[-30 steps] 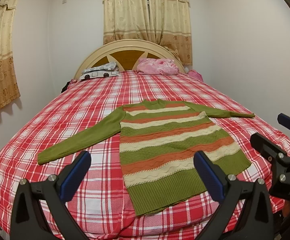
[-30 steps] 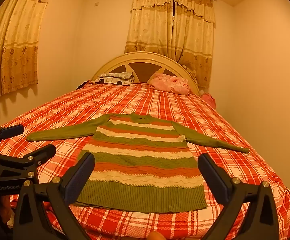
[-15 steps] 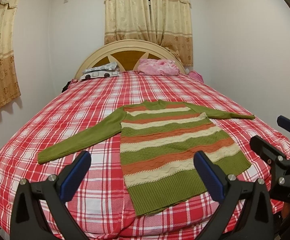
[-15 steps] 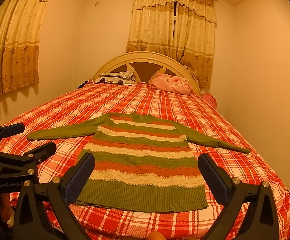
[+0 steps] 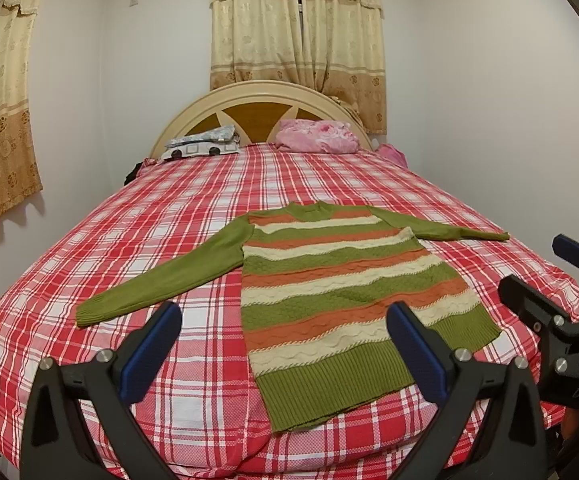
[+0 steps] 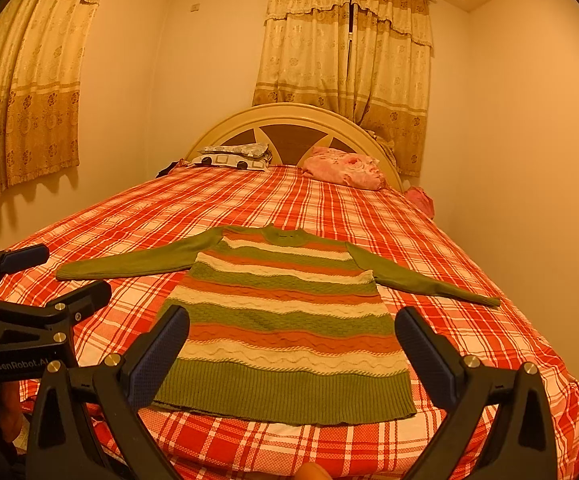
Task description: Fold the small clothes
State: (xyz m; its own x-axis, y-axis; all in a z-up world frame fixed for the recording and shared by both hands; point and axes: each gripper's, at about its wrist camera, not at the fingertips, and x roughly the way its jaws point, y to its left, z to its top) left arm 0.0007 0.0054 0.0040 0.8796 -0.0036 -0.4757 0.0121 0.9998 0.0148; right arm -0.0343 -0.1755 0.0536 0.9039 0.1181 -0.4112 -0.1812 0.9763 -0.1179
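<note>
The folding has not begun: the striped sweater (image 5: 341,292) lies flat and spread out on the near part of the bed (image 5: 193,208), both sleeves stretched out to the sides, and the left gripper (image 5: 285,340) and the right gripper (image 6: 291,340) hang wide open above the near edge, holding nothing. Next, I think, a gripper must reach a sleeve end or the hem and pinch it to fold it over the middle. The pillows (image 5: 317,138) sit far away by the headboard, so nothing blocks the way
</note>
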